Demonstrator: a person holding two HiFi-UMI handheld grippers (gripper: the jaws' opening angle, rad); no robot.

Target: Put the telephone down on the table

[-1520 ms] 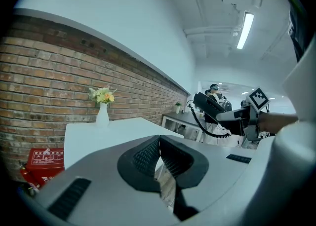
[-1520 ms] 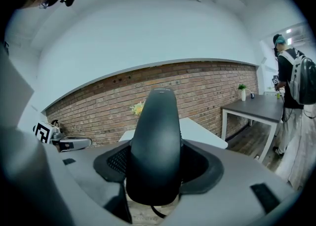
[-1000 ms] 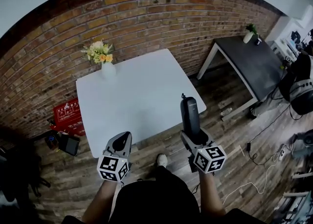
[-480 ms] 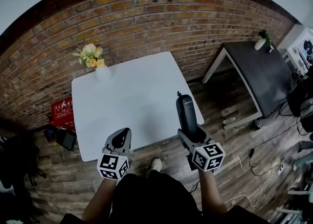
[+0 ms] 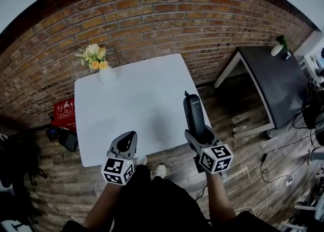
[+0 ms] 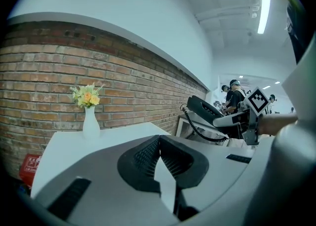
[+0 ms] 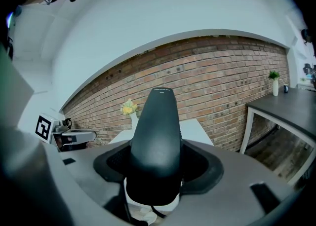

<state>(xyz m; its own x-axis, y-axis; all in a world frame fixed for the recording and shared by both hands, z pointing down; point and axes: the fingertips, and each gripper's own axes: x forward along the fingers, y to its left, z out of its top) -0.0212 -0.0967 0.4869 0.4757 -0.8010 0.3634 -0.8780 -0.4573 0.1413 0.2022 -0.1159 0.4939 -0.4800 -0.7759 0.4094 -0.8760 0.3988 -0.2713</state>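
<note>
Now we hold telephone [image 5: 193,113] clamped in R gripper [image 5: 199,136], over table [image 5: 126,99] edge, 4 o'clock.
L gripper [image 5: 126,141] pinched closed, empty.

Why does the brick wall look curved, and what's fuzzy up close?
Head view: the wide lens bows the brick wall and darkens the corners. Left gripper view: same bend, the ceiling lamp glares. Right gripper view: the telephone looms large and slightly soft.

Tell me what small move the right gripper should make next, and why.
Probably ease the right gripper forward and down toward the white table. Its jaws are shut on the telephone, which hangs in the air near the table's right edge; the left gripper is shut and empty.
</note>
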